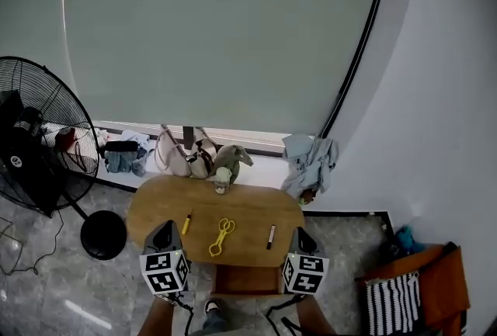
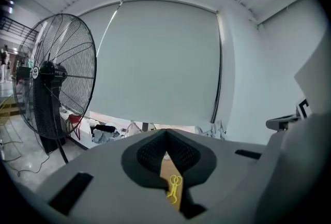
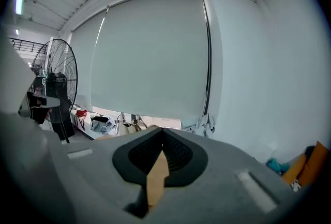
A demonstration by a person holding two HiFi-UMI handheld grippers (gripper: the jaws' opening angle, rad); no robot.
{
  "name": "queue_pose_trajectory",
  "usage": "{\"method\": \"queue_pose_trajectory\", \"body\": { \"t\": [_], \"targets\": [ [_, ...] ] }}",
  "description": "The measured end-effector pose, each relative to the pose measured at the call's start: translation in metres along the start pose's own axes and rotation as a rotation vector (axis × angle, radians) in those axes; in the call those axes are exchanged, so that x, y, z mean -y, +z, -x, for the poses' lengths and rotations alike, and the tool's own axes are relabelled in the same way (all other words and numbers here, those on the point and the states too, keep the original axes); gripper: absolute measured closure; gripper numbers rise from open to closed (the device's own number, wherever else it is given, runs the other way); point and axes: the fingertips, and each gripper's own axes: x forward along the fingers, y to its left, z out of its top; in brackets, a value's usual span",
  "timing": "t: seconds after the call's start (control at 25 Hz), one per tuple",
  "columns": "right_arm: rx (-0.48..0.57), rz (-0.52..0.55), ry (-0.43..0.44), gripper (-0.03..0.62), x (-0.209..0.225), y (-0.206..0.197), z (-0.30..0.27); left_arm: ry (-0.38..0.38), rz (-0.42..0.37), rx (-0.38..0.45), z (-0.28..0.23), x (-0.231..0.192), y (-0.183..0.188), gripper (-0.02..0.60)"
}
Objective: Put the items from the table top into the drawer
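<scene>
An oval wooden table (image 1: pixel 248 206) carries a yellow pen (image 1: pixel 186 223), yellow scissors (image 1: pixel 221 237), a dark pen with a red end (image 1: pixel 271 237) and a small pale cup-like item (image 1: pixel 223 180) at its far edge. A wooden drawer (image 1: pixel 247 280) shows under the table's near edge. My left gripper (image 1: pixel 165 226) is at the table's near left, shut and empty. At the near right, my right gripper (image 1: pixel 301 232) is also shut and empty. In the left gripper view the scissors (image 2: pixel 174 188) show through the slit below the closed jaw tips (image 2: pixel 165 132). The right gripper's closed tips (image 3: pixel 162 132) show only table wood (image 3: pixel 155 181).
A large black floor fan (image 1: pixel 39 144) with a round base (image 1: pixel 102 234) stands left of the table. Bags (image 1: pixel 186 156) and clothes (image 1: pixel 311 164) lie along the window ledge behind it. An orange seat with a striped bag (image 1: pixel 411 296) is at the lower right.
</scene>
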Motion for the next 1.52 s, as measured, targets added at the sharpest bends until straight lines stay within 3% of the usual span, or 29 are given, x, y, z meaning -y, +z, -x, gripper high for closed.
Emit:
{"method": "queue_pose_trajectory", "body": {
  "t": [0.4, 0.84, 1.08, 1.32, 1.52],
  "targets": [
    [-0.046, -0.008, 0.014, 0.589, -0.022, 0.019, -0.086, 0.026, 0.050, -0.075, -0.085, -0.043, -0.008, 0.589],
    [-0.127, 0.017, 0.051, 0.589, -0.025, -0.003, -0.148, 0.089, 0.047, -0.148, -0.113, -0.057, -0.033, 0.589],
    [-0.184, -0.005, 0.136, 0.589, -0.042, -0.035, -0.184, 0.127, 0.035, -0.234, -0.121, -0.063, -0.073, 0.589],
    [-0.253, -0.034, 0.148, 0.589, -0.052, -0.086, -0.223, 0.152, 0.019, -0.300, -0.144, -0.065, -0.127, 0.589],
    [-0.295, -0.030, 0.170, 0.589, -0.063, -0.135, -0.247, 0.154, 0.066, -0.343, -0.164, -0.069, -0.182, 0.589]
  ]
}}
